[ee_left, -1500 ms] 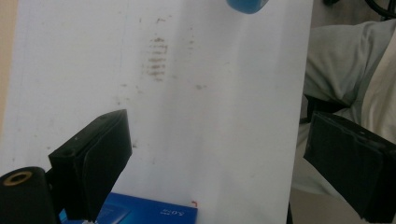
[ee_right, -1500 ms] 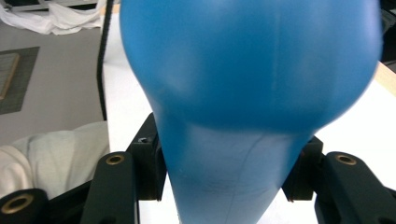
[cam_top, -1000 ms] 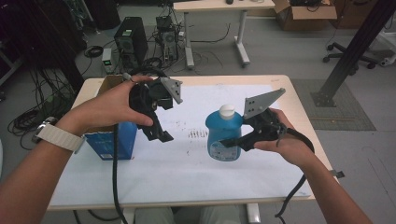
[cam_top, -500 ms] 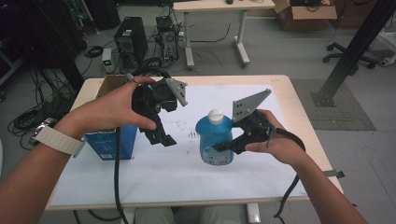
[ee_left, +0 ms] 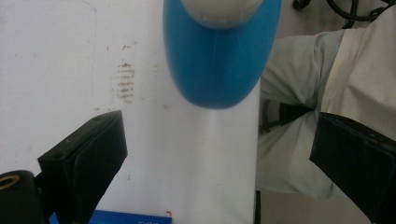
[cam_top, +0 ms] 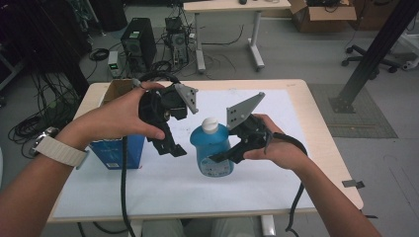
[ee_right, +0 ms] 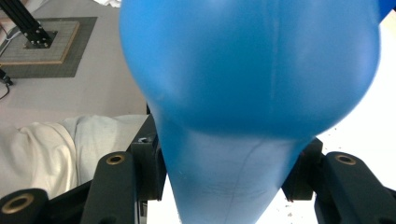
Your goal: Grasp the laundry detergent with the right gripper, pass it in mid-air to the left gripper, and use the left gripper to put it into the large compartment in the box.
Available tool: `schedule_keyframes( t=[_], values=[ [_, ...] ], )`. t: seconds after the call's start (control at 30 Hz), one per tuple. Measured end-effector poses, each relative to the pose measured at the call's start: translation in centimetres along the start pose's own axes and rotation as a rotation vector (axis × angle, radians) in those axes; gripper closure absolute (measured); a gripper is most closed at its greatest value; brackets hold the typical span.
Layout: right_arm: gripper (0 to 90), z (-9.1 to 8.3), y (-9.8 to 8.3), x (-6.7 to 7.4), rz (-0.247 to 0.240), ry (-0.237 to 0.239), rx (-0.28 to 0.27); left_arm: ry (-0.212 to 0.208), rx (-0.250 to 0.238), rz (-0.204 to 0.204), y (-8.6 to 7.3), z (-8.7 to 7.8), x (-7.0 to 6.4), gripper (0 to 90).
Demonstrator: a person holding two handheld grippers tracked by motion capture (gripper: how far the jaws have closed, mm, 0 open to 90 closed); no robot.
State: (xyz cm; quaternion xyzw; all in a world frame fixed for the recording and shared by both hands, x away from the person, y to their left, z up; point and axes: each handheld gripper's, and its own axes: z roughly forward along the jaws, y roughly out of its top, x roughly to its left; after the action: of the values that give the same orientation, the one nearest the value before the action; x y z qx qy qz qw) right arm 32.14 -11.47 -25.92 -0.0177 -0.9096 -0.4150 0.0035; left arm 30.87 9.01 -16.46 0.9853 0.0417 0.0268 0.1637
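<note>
Leftward slides the blue plastic bottle with the white cap (cam_top: 213, 148), carried across the white sheet from nearer the desk's right side to just beside the left claw (cam_top: 170, 147). The right claw (cam_top: 223, 157) is pinching the bottle low on its body, both pads pressed against the blue sides in the right gripper view (ee_right: 252, 116). The left claw has just been opening and now stands spread wide with nothing between its pads; in the left gripper view the bottle (ee_left: 219, 56) sits ahead of the gap, not yet inside it.

Progress, by my reading: the pick-up is done and the bottle is upright, brought within reach of the other hand. What looks left is a handover or a go at the cap, and neither has started.

Behind the left hand, on the far side from the bottle, stands an open cardboard box with blue sides (cam_top: 116, 148), partly covered by the forearm. Whether the bottle's base touches the desk (cam_top: 316, 123) or hangs just above it is hard to judge. Its label is unreadable, and the cap is cut off at the top of the left gripper view.
</note>
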Motion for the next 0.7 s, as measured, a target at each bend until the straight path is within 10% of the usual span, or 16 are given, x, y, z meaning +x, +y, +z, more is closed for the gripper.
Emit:
schedule_keyframes(
  t=[0.7],
  values=[
    [44.9, 1.7, 1.4, -0.4, -0.023, 0.03, 0.029, -0.007, 0.021, 0.015, 1.3, 0.6, 0.2, 4.2]
  ],
)
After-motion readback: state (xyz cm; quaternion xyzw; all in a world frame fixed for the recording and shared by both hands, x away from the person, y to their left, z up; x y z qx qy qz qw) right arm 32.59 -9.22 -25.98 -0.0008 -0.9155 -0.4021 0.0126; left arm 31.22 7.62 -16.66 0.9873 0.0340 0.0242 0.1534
